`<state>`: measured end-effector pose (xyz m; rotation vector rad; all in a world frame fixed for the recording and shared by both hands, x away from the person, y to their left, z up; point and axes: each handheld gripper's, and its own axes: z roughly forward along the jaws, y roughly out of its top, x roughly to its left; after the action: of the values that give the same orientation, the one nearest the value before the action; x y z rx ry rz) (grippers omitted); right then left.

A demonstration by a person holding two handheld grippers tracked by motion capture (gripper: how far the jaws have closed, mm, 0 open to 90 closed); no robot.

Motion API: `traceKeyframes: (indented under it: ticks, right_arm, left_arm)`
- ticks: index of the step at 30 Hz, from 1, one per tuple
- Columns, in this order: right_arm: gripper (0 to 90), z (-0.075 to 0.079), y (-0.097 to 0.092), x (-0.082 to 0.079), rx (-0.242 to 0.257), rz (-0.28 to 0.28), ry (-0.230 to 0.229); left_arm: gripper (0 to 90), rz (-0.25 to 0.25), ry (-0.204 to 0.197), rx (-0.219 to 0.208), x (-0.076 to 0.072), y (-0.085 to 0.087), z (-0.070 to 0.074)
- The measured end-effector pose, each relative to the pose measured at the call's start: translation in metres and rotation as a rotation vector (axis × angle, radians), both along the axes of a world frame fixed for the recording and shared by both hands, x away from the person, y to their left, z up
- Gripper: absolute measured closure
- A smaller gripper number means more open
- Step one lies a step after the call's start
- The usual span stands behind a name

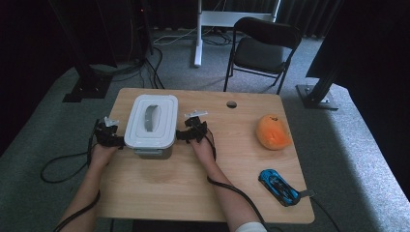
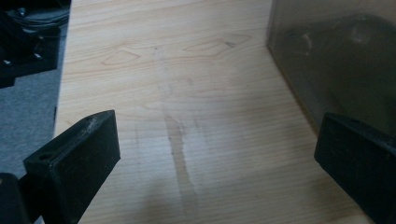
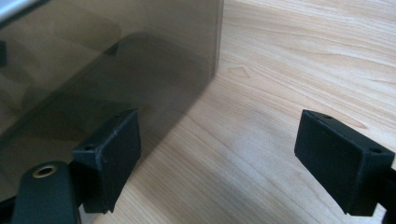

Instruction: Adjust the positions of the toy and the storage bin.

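A grey-walled storage box with a white lid [image 1: 151, 124] stands on the left half of the wooden table [image 1: 203, 193]. My left gripper [image 1: 109, 135] sits against the box's left side, my right gripper [image 1: 190, 133] against its right side. In the left gripper view, my left gripper [image 2: 219, 163] is open, with bare table between the jaws and the box wall [image 2: 336, 60] just beyond the right jaw. In the right gripper view, my right gripper [image 3: 219, 158] is open too, its left jaw in front of the box wall [image 3: 107, 60].
An orange soft toy [image 1: 273, 131] lies at the right of the table. A blue toy car [image 1: 279, 186] rests near the front right corner. A round cable hole [image 1: 231, 104] is at the back edge. A black folding chair [image 1: 262, 48] stands behind the table.
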<state>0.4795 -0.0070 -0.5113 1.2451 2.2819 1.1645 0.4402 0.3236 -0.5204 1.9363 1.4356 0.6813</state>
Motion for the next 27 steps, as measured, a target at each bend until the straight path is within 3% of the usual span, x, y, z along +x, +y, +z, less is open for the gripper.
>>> traceKeyframes:
  ticks: [6, 11, 27]
  right_arm:
    - [15.8, -0.002, -0.004, -0.002, -0.026, -0.008, -0.006]
    - [17.9, -0.002, -0.01, -0.003, -0.035, 0.001, -0.016]
    - [21.3, 0.001, -0.026, -0.009, -0.031, 0.02, -0.018]
  left_arm:
    - [0.7, -0.053, 0.003, 0.02, -0.004, -0.016, 0.002]
    - [0.7, -0.043, -0.005, 0.061, -0.006, -0.026, 0.004]
    - [1.6, -0.059, 0.007, 0.067, -0.01, -0.045, 0.008]
